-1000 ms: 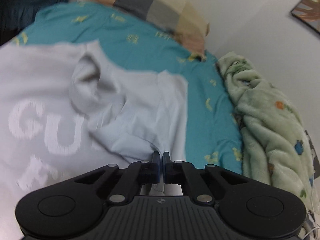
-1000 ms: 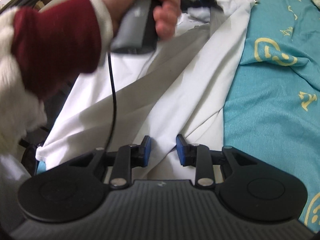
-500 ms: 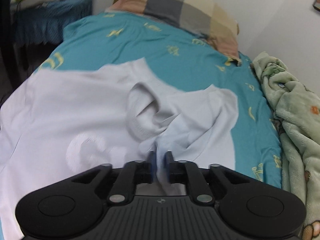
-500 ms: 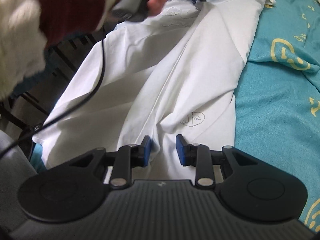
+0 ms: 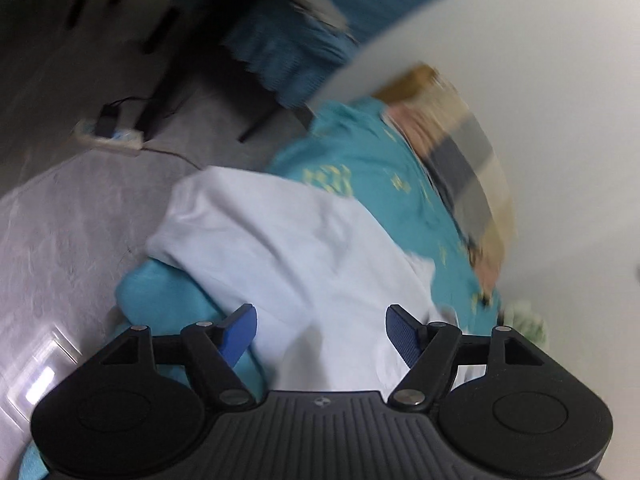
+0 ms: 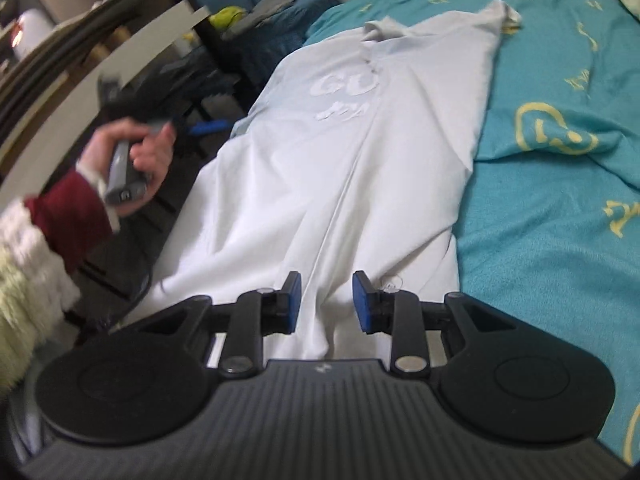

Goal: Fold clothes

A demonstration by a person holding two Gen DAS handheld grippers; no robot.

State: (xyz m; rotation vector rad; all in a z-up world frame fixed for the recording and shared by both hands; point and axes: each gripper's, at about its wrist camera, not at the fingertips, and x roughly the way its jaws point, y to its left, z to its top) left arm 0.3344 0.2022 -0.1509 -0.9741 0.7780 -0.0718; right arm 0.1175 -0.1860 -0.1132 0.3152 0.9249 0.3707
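One white shirt [image 6: 360, 152] lay lengthwise on your bed's teal sheet [image 6: 560, 208]. Your left gripper [image 5: 320, 330] was opening, fingers released, gripping nothing. Your right gripper [image 6: 326, 300] fingers stood apart astride a shirt fold, unclenched

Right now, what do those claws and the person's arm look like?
Each claw, left and right, has blue ribbed pads on black linkage arms with silver rivets, above a ridged black housing with two round discs. The left hand grips a grey handle, below a dark red sleeve with fluffy cream trim.
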